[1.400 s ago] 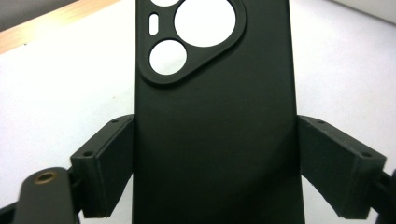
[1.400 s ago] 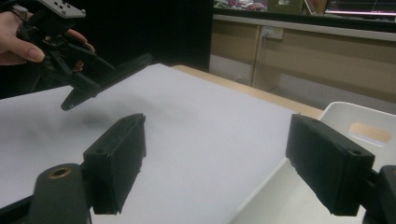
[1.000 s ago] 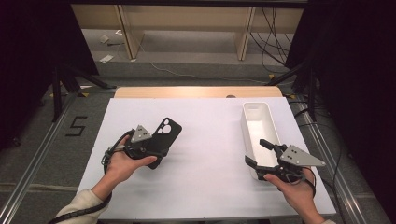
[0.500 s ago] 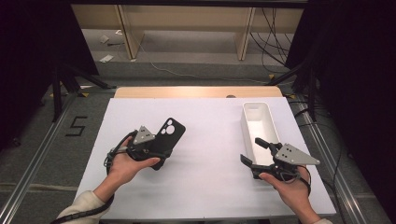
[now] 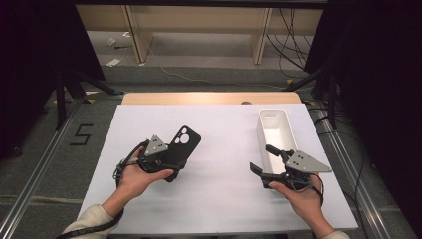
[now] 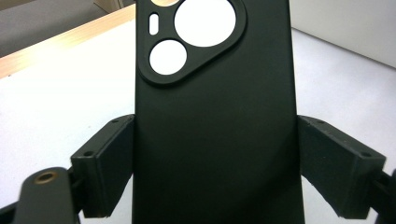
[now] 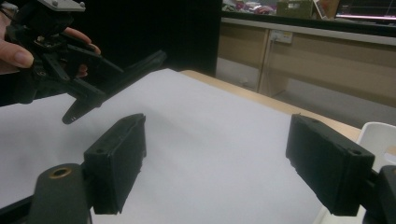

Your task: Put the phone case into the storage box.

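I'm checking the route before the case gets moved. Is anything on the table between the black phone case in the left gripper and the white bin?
Nothing visible does. The black phone case sits in the left gripper; bare white table lies between it and the white bin. The right gripper, open, sits beside the bin's near end, close to that path.

A recording lab or test room

Black curtains [image 5: 30, 59] flank a white-covered wooden table [image 5: 214, 199], grey carpet floor [image 5: 45, 164] marked with a taped number, loose black cables [image 5: 291, 35].

one camera looks down from above; both gripper cameras sit close, sharing the white table [image 5: 219, 189].
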